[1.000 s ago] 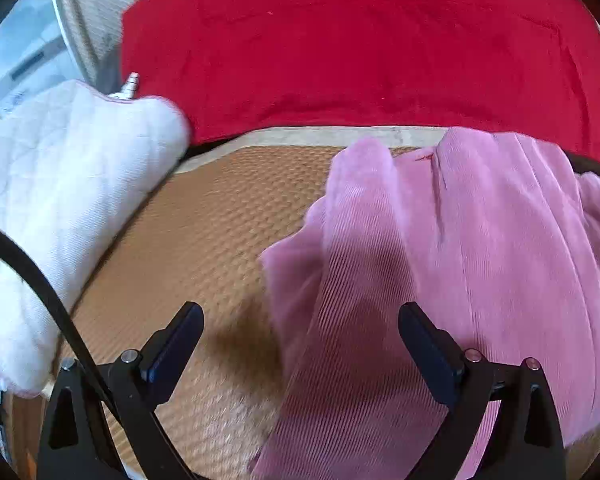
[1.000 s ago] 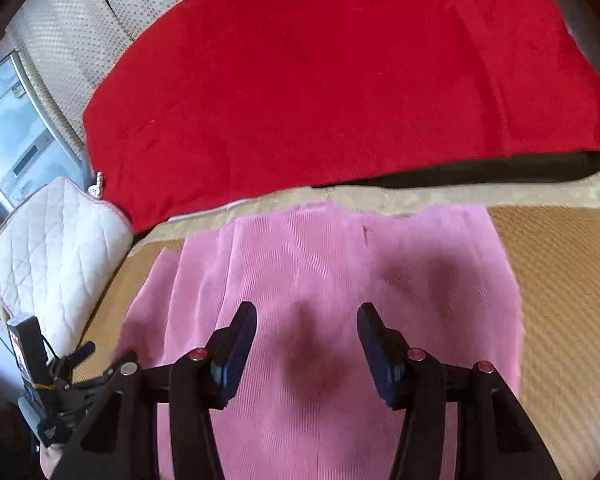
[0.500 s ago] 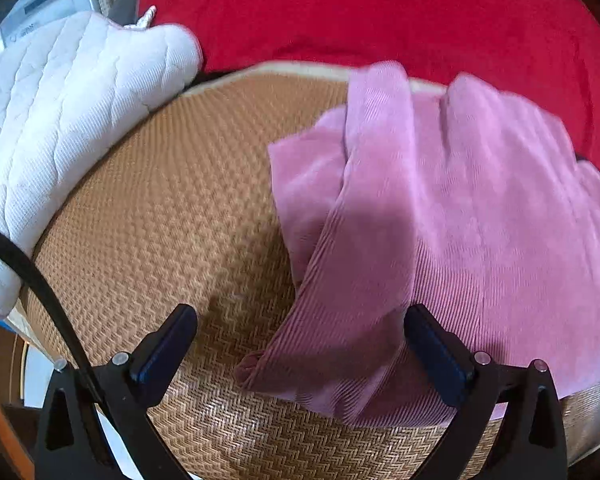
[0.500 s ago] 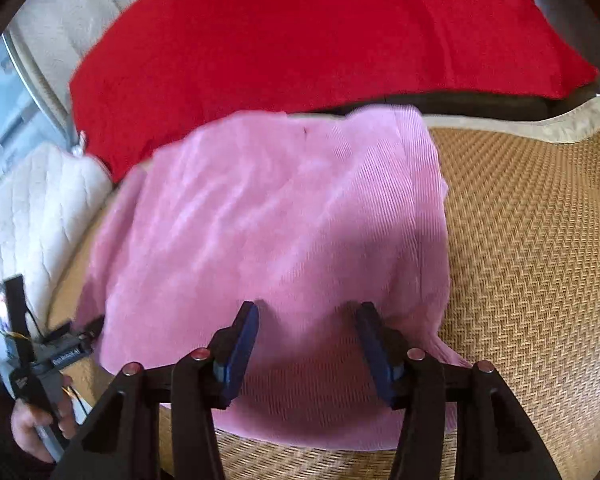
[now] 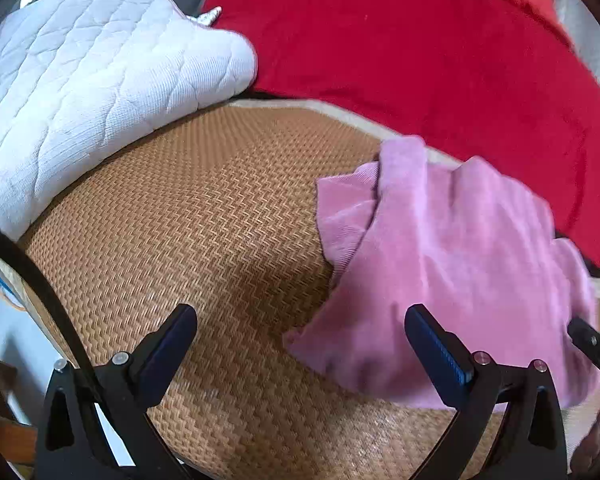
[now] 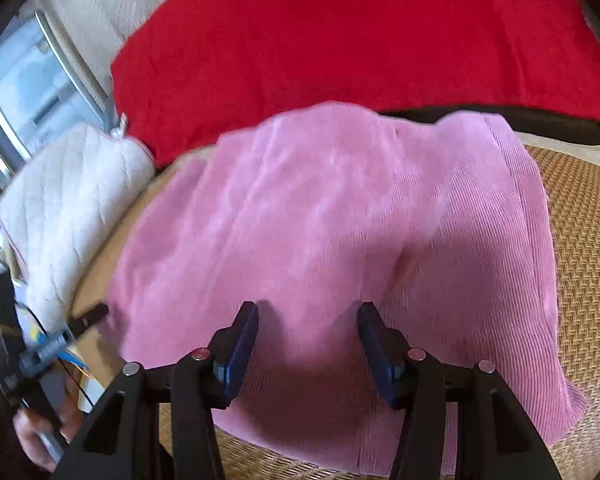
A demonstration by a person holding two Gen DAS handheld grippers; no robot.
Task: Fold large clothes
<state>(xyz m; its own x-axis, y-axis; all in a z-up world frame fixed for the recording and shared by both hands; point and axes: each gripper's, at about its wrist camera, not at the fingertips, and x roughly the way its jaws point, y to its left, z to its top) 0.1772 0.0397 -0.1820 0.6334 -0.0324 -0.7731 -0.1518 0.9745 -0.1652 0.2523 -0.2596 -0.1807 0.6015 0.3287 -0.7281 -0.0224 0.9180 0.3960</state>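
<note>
While both tools hung over the seat, the pink ribbed corduroy garment [image 6: 340, 240] lay folded on the tan woven zigzag-pattern mat [image 5: 220, 240], its far edge near the mat's pale border below the red fleece blanket [image 5: 420, 48]. From the left wrist view the left gripper [image 5: 300, 344] was spread wide, 2 blue-padded fingers [image 5: 168, 344] apart with nothing between them; the left finger sat over bare mat, the right one over the garment's near-left corner, contact not clear. Garment [image 5: 452, 264] lay right of centre there, with a narrower flap folded across its left side; fabric blurred. White quilted cushion [image 5: 92, 80] sat at the mat's left side, touching the red blanket's edge. A black cable [image 5: 40, 280] curved across the lower left of that view.

From the right wrist view the right gripper [image 6: 308, 344] was open too, narrower gap, nothing clamped, both fingers [image 6: 242, 344] over the garment's near part; touching or just above, cannot tell. Garment's near hem ran just beyond the finger bases, mat [image 6: 588, 240] bare to its right. Red blanket [image 6: 340, 32] draped behind, cushion [image 6: 68, 208] to the left. Left tool [image 6: 40, 360] showed at lower left, held in the person's hand [image 6: 40, 436], beside the garment's left edge. A window [image 6: 28, 80] showed upper left.
</note>
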